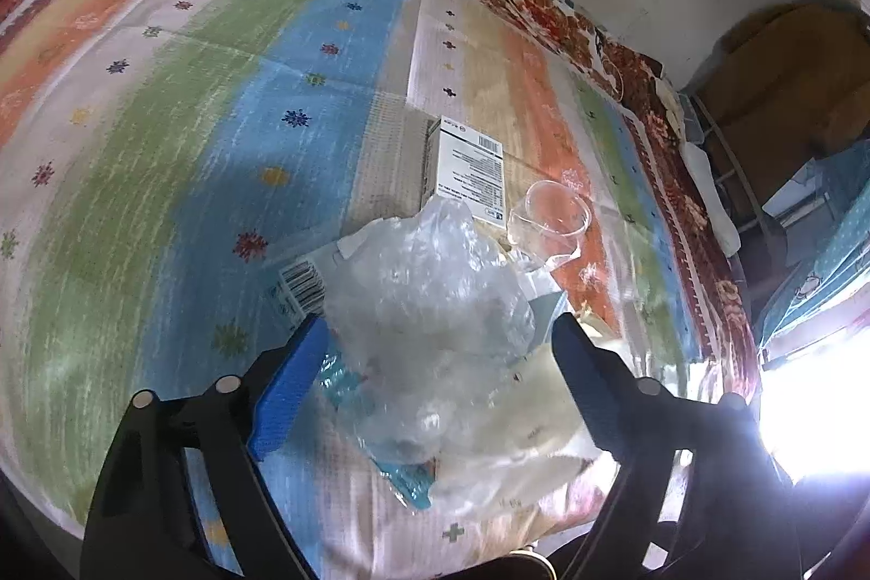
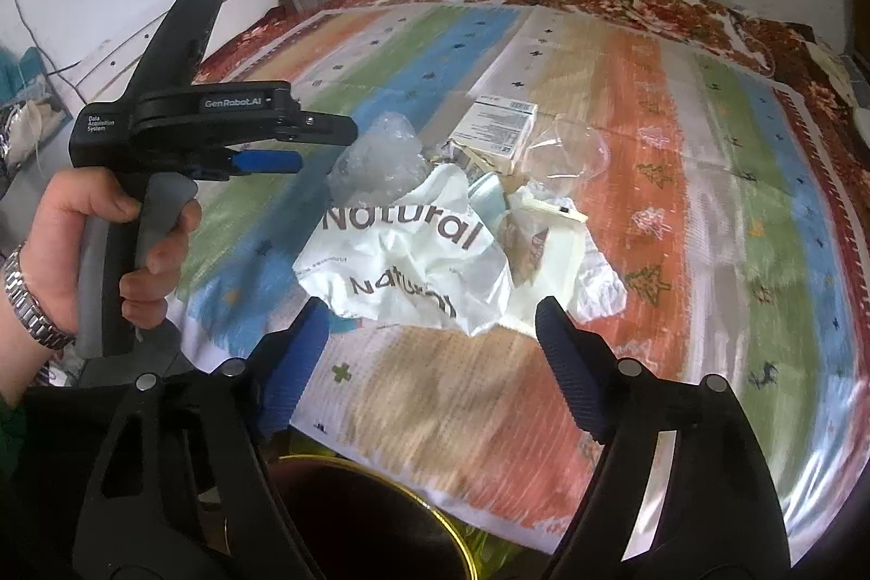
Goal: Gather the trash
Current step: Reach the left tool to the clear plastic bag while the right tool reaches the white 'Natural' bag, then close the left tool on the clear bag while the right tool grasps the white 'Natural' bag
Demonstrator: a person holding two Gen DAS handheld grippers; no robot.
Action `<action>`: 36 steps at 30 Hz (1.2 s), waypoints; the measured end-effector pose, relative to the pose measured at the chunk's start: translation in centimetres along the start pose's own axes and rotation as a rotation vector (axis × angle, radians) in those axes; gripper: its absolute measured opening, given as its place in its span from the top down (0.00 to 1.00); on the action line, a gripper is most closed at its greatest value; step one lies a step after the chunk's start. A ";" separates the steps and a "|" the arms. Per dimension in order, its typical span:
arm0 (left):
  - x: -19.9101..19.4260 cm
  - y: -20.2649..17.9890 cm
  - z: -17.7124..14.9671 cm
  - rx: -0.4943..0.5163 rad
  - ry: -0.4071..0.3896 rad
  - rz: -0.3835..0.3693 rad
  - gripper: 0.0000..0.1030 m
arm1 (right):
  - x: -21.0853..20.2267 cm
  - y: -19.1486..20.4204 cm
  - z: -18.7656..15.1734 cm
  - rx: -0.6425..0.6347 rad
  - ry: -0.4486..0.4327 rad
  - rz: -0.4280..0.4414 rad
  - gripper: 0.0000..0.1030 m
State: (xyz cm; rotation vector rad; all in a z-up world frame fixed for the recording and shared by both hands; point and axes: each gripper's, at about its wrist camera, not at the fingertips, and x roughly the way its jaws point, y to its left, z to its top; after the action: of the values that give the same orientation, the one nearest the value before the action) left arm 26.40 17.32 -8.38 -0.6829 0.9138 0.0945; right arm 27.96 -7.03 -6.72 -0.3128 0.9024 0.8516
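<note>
A pile of trash lies on a striped bedspread [image 2: 707,199]. It holds a crumpled clear plastic bag [image 1: 429,292] [image 2: 378,161], a white "Natural" bag [image 2: 413,254], a white carton with a barcode [image 1: 470,169] [image 2: 497,126], a clear plastic cup [image 1: 549,213] [image 2: 576,150] and paper scraps [image 2: 554,248]. My left gripper [image 1: 440,335] is open, its blue fingers on either side of the clear bag, not closed on it. It also shows in the right wrist view [image 2: 304,145], left of the pile. My right gripper [image 2: 429,324] is open and empty, just in front of the "Natural" bag.
A dark round bin with a yellow rim [image 2: 370,520] stands below the bed's near edge. A wall runs behind the bed. Cardboard boxes [image 1: 788,91] and a metal rack [image 1: 734,178] stand at the right. Bright window glare [image 1: 815,406] fills the lower right.
</note>
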 end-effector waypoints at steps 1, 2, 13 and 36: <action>0.2 0.0 0.1 0.000 0.004 -0.005 0.24 | 0.5 -0.1 0.3 -0.003 0.009 0.004 0.32; 0.5 0.0 0.3 0.003 0.008 -0.010 0.26 | 0.8 -0.2 0.5 -0.007 0.013 0.001 0.33; 3.3 -0.5 1.2 0.033 0.043 -0.008 0.51 | 4.5 -2.1 1.1 0.034 0.069 0.072 0.68; -3.2 -1.5 1.0 0.046 -0.066 0.021 0.96 | -0.8 0.7 0.6 0.004 0.001 0.113 0.99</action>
State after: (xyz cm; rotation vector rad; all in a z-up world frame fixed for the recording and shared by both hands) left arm 25.64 17.31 -4.80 -0.6238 0.8575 0.1141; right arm 27.53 -6.68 -5.64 -0.2608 0.9296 0.9542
